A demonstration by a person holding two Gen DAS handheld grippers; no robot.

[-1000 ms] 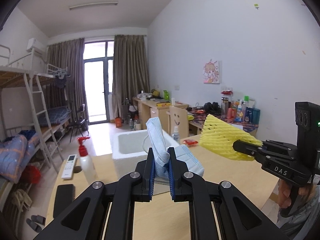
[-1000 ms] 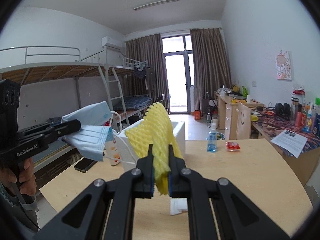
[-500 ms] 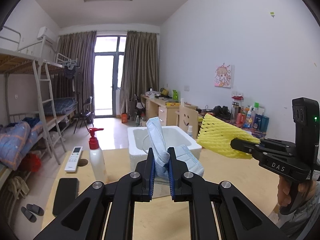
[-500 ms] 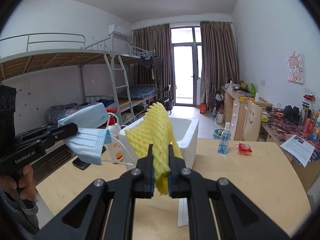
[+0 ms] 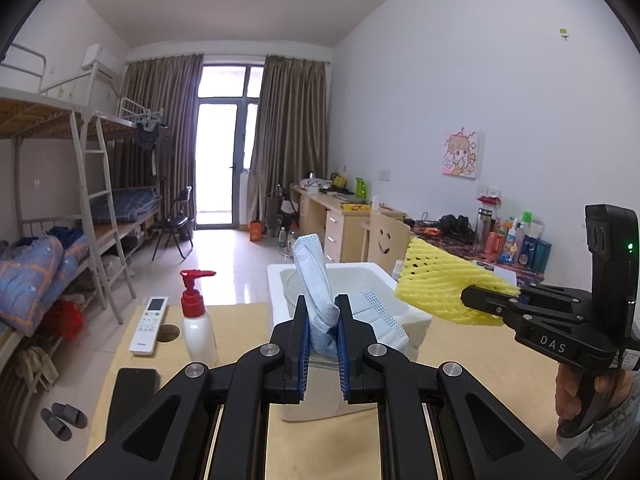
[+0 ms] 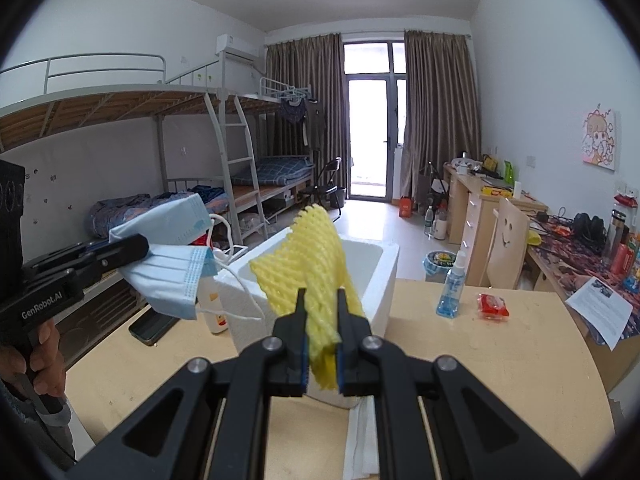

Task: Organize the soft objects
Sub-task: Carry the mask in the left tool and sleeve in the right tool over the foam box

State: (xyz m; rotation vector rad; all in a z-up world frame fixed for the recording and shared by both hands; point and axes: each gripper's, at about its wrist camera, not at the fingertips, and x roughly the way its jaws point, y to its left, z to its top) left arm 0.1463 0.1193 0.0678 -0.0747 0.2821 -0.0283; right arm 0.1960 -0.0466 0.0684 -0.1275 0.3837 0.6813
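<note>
Left tongs (image 5: 322, 322) pinching face mask (image 5: 316, 280), right tongs (image 6: 322, 322) pinching foam net (image 6: 308, 256), foam box (image 6: 384, 264) floor hidden behind both

Red-capped pump bottle (image 5: 197, 316) beside remote (image 5: 149, 325) and black phone (image 5: 132, 392); blue spray bottle (image 6: 451, 289) near red packet (image 6: 493, 306).

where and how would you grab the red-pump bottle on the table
Take the bottle by its plain white body below the red pump, coming level from the near table edge. It stands upright with the remote close beside it, and the spout overhangs the top, so a top-down claw fits poorly.
</note>
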